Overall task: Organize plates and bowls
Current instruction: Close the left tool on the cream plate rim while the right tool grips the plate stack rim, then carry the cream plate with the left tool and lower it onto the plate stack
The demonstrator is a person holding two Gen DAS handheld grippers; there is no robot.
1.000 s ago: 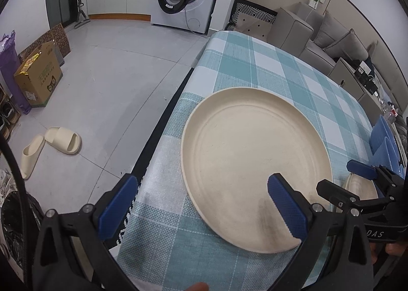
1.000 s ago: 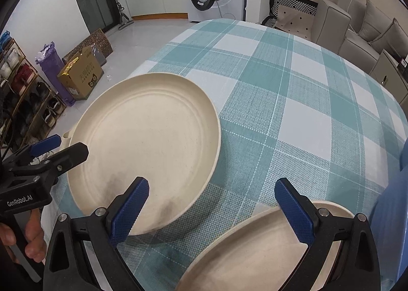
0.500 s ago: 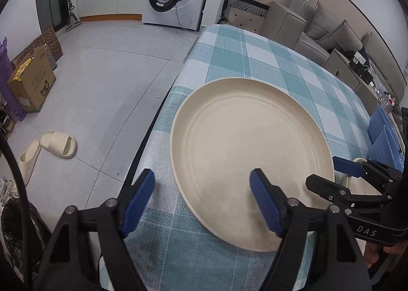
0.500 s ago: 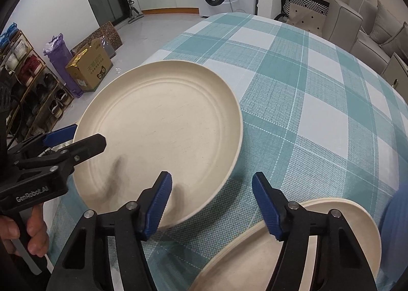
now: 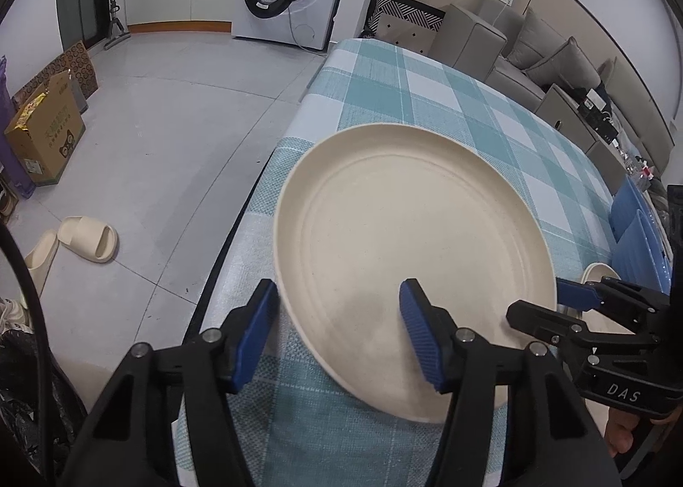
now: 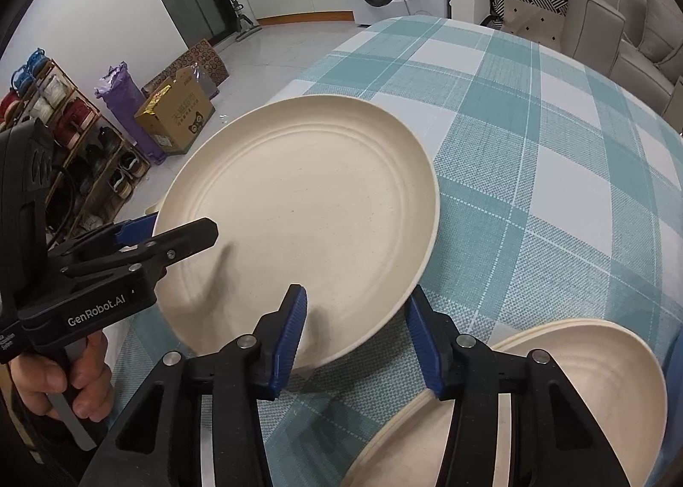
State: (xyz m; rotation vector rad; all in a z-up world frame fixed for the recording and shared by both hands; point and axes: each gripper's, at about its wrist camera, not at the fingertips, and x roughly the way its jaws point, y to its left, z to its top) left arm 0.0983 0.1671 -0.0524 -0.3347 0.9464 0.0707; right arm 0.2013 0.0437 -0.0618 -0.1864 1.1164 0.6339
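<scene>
- The left wrist view alone takes in the cream slippers [image 5: 87, 237] on the grey floor and the blue items [image 5: 636, 231] at the table's far right; a cardboard box [image 5: 40, 137] stands by the wall.
- The right wrist view alone shows the shoe rack [image 6: 64, 137], the purple bag [image 6: 124, 103], and a stack of plates [image 6: 555, 401] at the near right, its top plate the same cream colour.
- The large plate [image 5: 410, 256] is round, cream, matte, with faint concentric rings and a raised rim; it lies near the left edge of the teal checked tablecloth [image 6: 533, 154].
- The left gripper [image 5: 337, 333] has its fingers spread either side of the plate's near-left rim, one outside, one over the plate; no contact is visible.
- The right gripper [image 6: 356, 342] likewise straddles the near-right rim, fingers apart, not pinching.
</scene>
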